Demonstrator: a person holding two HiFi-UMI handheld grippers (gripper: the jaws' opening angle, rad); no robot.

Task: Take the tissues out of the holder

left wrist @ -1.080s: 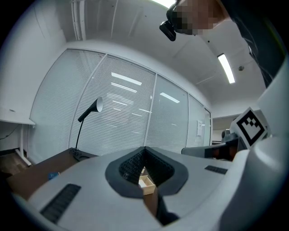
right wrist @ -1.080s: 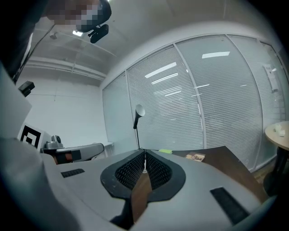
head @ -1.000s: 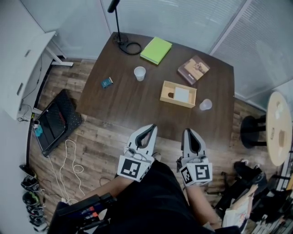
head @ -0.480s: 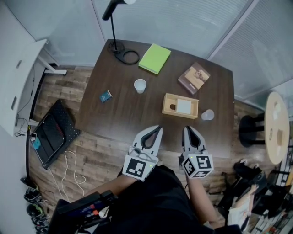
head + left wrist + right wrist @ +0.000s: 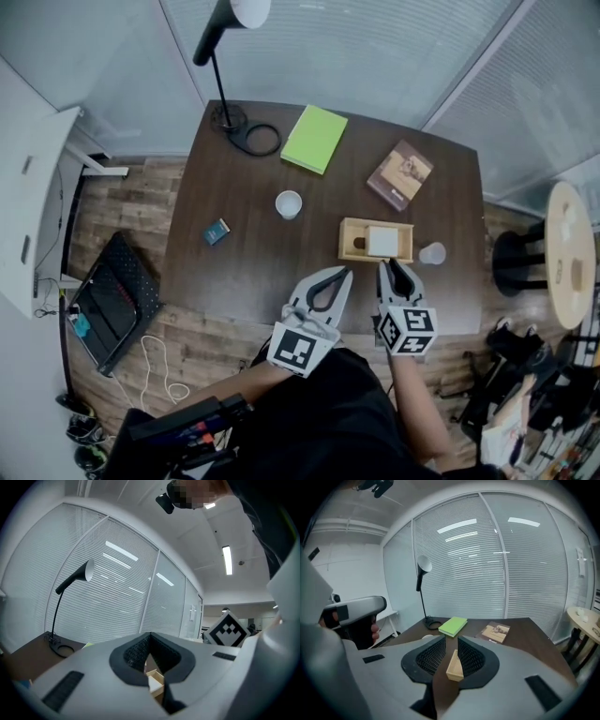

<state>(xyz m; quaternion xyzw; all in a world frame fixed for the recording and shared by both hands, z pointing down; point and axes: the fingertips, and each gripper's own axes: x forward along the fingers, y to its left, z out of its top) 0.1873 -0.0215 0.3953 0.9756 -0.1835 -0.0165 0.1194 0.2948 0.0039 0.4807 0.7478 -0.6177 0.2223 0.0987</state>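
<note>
Holder (image 5: 349, 230): wooden box, flat on the surface (image 5: 244, 272), nr the near edge, right side; clear cup (image 5: 432, 253) just beside its right end.
Tissues (image 5: 382, 241): white stack in the holder's open top, not yet out.
L gripper (image 5: 343, 274): jaws closed, nothing btwn; tips nr holder's near-left corner, contact can't be told.
R gripper (image 5: 389, 266): jaws just been opening, only a crack apart, nothing gripped; holder shows thru the gap.
Handling (my guess): tissues v. light, soft, tear easily; top sheets prob peel off w/o the rest. Holder stiff but light, likely to slide or lift w/ them.
Where to grip: pinch the stack at an exposed edge, deep enough to catch all sheets; other jaws pin holder's wall down.
</note>
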